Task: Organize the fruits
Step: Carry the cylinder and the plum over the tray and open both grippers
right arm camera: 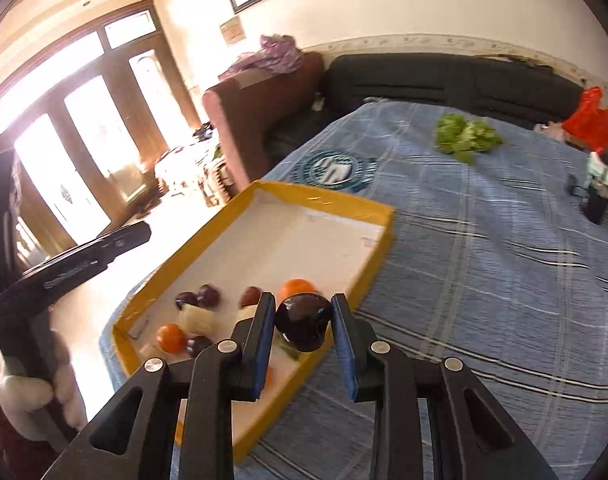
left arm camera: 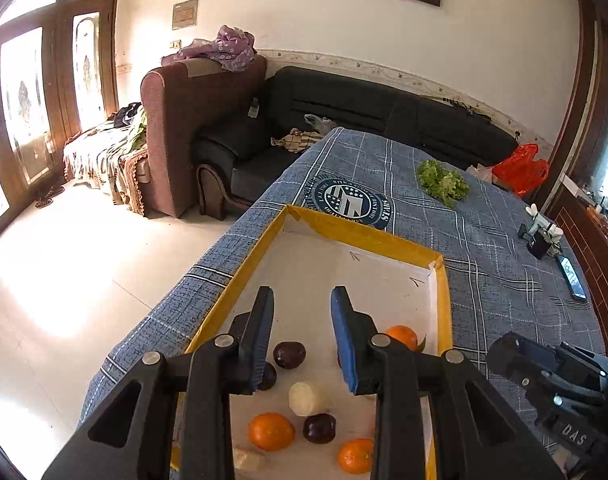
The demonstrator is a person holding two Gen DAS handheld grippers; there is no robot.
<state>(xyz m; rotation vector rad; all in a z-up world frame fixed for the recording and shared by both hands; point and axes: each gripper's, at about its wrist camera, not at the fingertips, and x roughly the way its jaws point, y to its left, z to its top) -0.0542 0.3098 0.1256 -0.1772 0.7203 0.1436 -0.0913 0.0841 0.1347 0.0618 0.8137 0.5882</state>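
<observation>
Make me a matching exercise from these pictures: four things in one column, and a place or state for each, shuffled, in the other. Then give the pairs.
Things
1. dark plum
2. lettuce
3. left gripper
4. red bag

Places or states
A. open, holding nothing, above the yellow-edged tray
B. at the far end of the table, next to the black sofa
C. between the fingers of the right gripper
D. lying loose on the blue cloth, beyond the tray

Pairs: 1-C, 2-D, 3-A, 4-B
</observation>
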